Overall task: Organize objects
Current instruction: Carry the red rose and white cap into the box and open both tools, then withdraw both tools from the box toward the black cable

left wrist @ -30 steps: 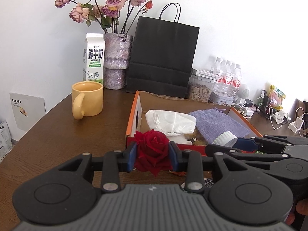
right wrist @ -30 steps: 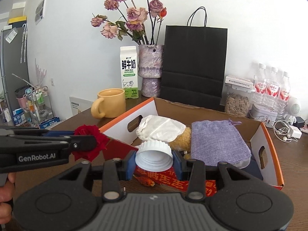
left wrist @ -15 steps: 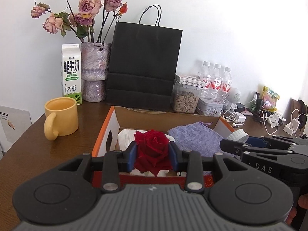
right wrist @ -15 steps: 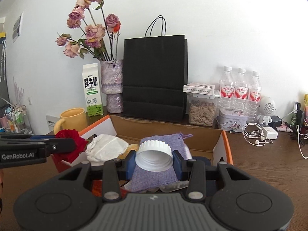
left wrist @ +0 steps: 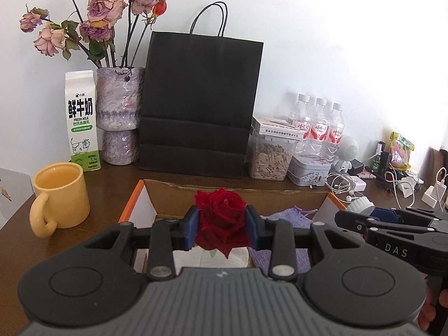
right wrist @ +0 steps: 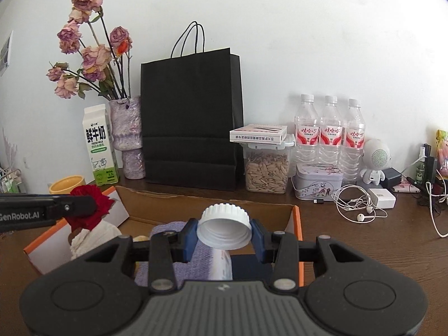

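Observation:
My left gripper is shut on a red rose and holds it above the orange-edged cardboard box. My right gripper is shut on a white ribbed bottle cap above the same box. The rose also shows at the left of the right wrist view. The cap shows at the right of the left wrist view. In the box lie a purple cloth pouch and a white crumpled bag.
At the back stand a yellow mug, a milk carton, a vase of dried roses, a black paper bag, a jar of seeds, a tin, three water bottles, and earphones with chargers.
Both grippers have risen and moved forward over the box, still holding the rose and the cap. The view has swung right, toward the black bag.

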`<state>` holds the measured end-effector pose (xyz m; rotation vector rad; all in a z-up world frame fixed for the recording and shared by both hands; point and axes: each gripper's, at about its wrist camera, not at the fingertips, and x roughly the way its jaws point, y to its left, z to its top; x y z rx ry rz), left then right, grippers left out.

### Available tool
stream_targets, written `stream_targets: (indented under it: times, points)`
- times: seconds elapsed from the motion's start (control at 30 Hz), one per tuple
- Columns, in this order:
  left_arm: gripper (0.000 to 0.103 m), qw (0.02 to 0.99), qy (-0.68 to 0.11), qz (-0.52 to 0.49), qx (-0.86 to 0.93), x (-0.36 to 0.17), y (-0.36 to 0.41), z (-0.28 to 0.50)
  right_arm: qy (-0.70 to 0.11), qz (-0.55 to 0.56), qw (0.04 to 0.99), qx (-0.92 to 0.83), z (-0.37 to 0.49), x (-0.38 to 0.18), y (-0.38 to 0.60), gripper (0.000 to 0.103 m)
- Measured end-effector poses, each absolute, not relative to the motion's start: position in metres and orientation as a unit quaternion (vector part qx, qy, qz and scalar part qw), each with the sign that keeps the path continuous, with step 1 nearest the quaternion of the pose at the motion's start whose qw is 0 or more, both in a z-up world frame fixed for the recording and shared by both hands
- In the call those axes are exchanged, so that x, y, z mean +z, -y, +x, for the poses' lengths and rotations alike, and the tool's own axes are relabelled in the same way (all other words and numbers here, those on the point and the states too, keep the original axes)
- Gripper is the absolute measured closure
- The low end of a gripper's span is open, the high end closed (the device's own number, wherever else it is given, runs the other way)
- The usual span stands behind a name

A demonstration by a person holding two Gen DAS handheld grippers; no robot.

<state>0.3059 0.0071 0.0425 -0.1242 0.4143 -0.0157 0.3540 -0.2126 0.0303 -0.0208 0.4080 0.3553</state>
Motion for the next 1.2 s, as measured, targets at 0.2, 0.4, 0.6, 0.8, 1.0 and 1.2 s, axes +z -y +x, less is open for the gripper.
stream_targets:
  times: [0.2, 0.4, 0.6, 0.8, 1.0, 1.2]
  points:
    - [0.067, 0.974, -0.219, -0.059, -0.010, 0.036, -0.008, 0.331, -0.212, -0.021, 0.962, 0.171, 0.379, 0.022, 0.215, 0.064]
    - [0.066, 0.973, -0.225, -0.052, -0.010, 0.029, -0.010, 0.342, -0.224, -0.025, 0.958, 0.176, 0.391, 0.013, 0.214, 0.064]
    - [0.032, 0.974, -0.219, -0.049, -0.009, 0.029, -0.009, 0.339, -0.228, -0.023, 0.956, 0.183, 0.390, 0.011, 0.212, 0.050]
    - [0.000, 0.979, -0.199, -0.039, 0.004, 0.033, -0.004, 0.333, -0.212, -0.019, 0.960, 0.180, 0.385, 0.016, 0.213, 0.005]
    - [0.000, 0.978, -0.204, -0.043, 0.013, 0.032, -0.006, 0.335, -0.210, -0.020, 0.961, 0.178, 0.385, 0.016, 0.212, 0.000]
    - [0.000, 0.978, -0.202, -0.043, 0.014, 0.032, -0.006, 0.333, -0.210, -0.021, 0.961, 0.178, 0.384, 0.015, 0.212, 0.000]
